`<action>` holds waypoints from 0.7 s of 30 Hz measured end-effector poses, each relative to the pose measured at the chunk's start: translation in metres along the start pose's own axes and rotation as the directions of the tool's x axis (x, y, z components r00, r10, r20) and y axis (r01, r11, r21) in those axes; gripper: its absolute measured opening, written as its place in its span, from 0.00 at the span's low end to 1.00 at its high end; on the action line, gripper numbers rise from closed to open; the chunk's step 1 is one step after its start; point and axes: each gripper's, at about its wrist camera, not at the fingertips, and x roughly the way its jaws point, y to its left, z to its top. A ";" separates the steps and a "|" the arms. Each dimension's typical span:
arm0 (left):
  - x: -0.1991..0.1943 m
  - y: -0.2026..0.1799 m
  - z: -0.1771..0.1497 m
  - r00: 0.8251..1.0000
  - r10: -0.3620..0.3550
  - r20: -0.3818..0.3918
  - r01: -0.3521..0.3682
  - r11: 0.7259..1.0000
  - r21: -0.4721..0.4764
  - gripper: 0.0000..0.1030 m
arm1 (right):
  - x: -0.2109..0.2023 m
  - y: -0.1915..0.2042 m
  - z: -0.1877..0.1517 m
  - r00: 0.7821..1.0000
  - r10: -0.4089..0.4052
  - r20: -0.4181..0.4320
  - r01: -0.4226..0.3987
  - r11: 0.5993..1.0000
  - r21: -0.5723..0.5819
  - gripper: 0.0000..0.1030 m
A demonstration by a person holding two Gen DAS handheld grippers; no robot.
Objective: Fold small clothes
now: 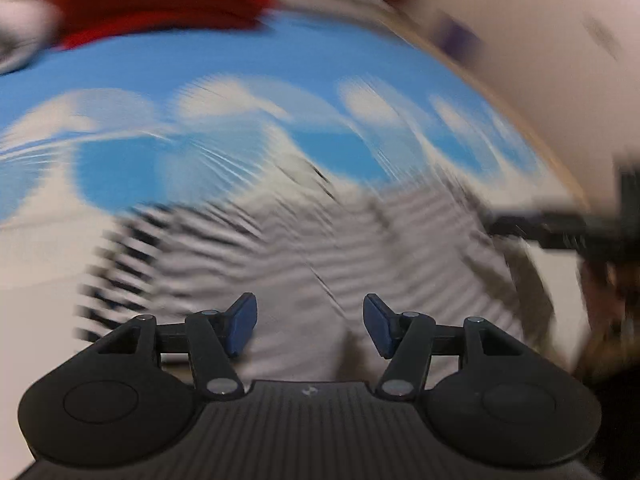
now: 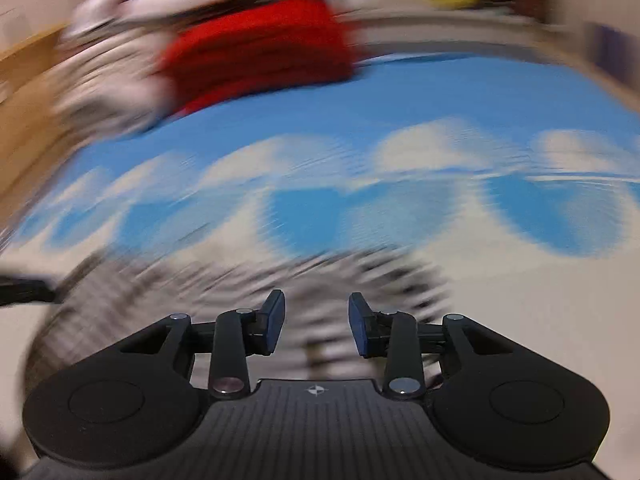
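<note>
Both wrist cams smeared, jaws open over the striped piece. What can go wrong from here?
1. Heavy motion blur in both views: the striped garment has no readable edge or corner, so a grasp now could land mid-fabric.
2. Left gripper and right gripper are open and hold nothing; closing low may pinch the blue-and-white cloth underneath too.
3. The red garment lies at the far edge; a wide fold sweep might drag it.

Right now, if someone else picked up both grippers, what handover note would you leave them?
Left gripper: open, empty, above the striped garment.
Right gripper: open, empty, over the same garment.
The striped piece lies on the blue cloud-print cover; a red garment sits at its far edge.
Frames are motion-blurred, so fold progress cannot be told.
Left: grasp and fold the striped piece.
</note>
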 end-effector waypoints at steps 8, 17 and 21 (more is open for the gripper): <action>0.029 -0.025 -0.014 0.986 0.148 -0.075 -0.147 0.989 0.017 0.69 | 0.020 0.030 -0.042 0.971 -0.044 -0.234 -0.010 0.975 -0.224 0.43; 0.012 -0.004 -0.064 0.946 0.192 -0.260 -0.193 0.981 0.022 0.73 | -0.018 -0.008 -0.073 0.954 -0.104 -0.281 0.069 0.989 -0.131 0.54; -0.017 0.009 -0.062 0.967 0.165 -0.193 -0.193 0.972 -0.134 0.67 | -0.041 -0.016 -0.074 0.958 -0.162 -0.236 0.144 0.985 -0.091 0.53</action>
